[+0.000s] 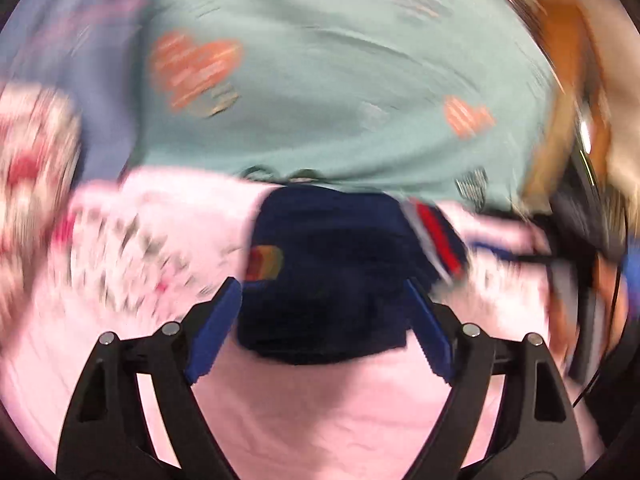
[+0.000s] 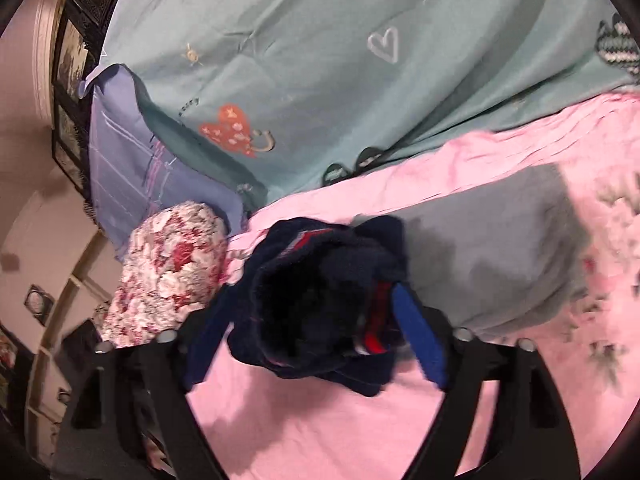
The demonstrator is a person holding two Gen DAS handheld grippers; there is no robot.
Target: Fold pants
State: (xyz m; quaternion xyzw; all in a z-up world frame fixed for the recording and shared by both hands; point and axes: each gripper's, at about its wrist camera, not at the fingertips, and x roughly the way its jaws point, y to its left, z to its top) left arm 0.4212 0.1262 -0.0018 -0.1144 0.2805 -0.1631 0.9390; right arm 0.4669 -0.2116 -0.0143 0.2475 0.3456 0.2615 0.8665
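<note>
Pink bedsheet [image 2: 320, 420], one folded navy pants [image 2: 320, 300], one floral pillow [image 2: 168, 276]

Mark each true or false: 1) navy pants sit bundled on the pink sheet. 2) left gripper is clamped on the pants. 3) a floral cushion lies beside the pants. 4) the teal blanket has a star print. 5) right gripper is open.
1) True: the navy pants lie bundled on the pink sheet.
2) False: the left gripper is open, its pads off the cloth.
3) True: the floral cushion lies just beside them.
4) False: the teal blanket shows hearts.
5) True: the right gripper is open.
</note>
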